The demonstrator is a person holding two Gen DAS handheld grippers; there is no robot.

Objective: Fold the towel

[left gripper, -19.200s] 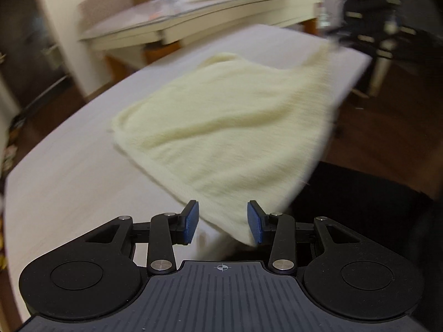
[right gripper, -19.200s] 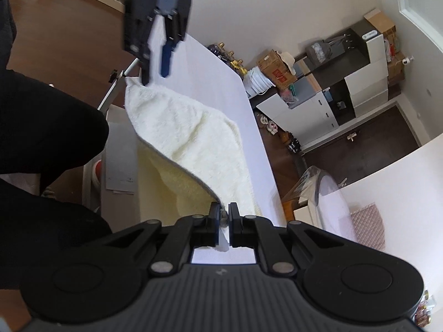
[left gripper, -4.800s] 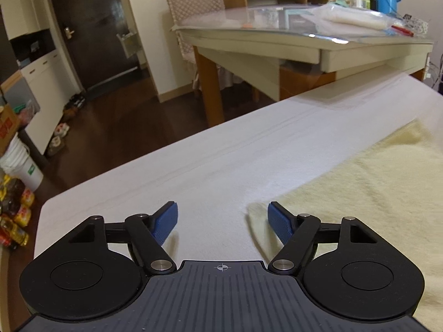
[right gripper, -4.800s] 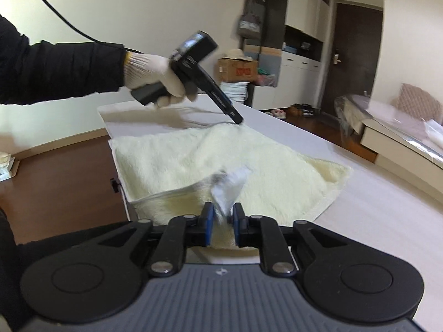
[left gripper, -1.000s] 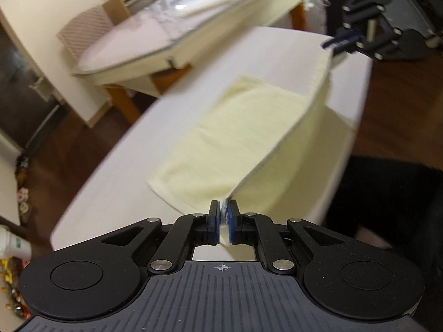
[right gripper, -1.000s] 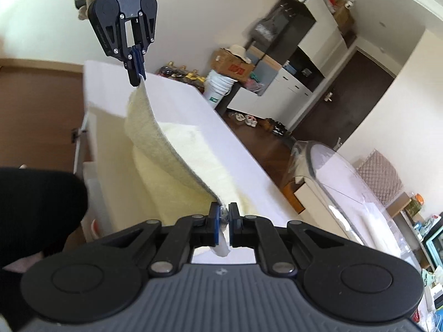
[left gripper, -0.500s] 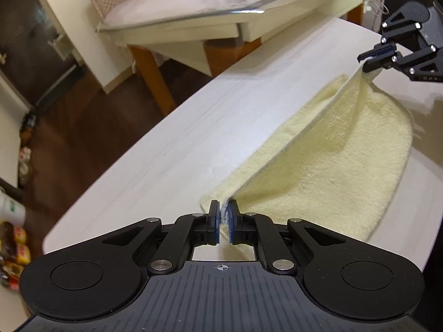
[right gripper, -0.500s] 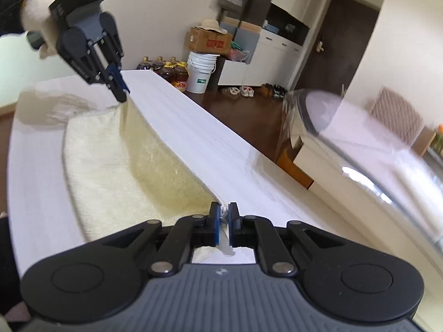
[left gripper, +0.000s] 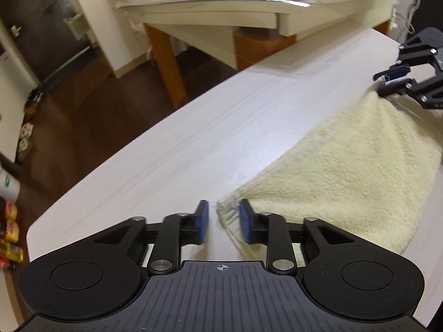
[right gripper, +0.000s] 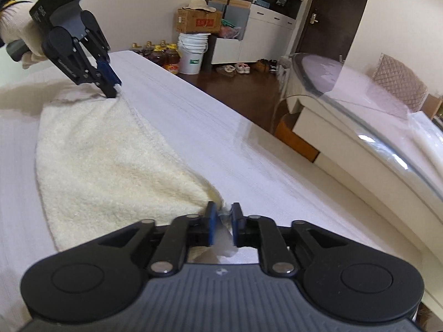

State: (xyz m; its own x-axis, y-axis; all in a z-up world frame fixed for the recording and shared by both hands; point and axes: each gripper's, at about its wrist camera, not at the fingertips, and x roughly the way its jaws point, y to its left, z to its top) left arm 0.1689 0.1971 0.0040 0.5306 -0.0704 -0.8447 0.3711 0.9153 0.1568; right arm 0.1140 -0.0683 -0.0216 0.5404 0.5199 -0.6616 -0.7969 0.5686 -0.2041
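Observation:
A pale yellow towel (left gripper: 340, 171) lies folded over on the white table (left gripper: 177, 149). My left gripper (left gripper: 221, 222) is open, its jaws apart around one towel corner, which rests on the table between them. My right gripper (right gripper: 221, 221) is also open by a small gap, with the other towel corner (right gripper: 224, 215) lying loose between its pads. In the right wrist view the towel (right gripper: 105, 160) stretches to the left gripper (right gripper: 110, 85) at the far corner. The right gripper also shows in the left wrist view (left gripper: 393, 78).
A glass-topped dining table (left gripper: 221, 2) stands just beyond the white table. Oil bottles (right gripper: 160, 55), a white bucket (right gripper: 192, 52) and a cardboard box (right gripper: 199, 20) stand on the dark wood floor by the cabinets. The table's far edge (right gripper: 304, 166) runs close to the towel.
Both grippers have lowered the towel's lifted edge onto the table and opened; half a second ago both were shut on the corners.

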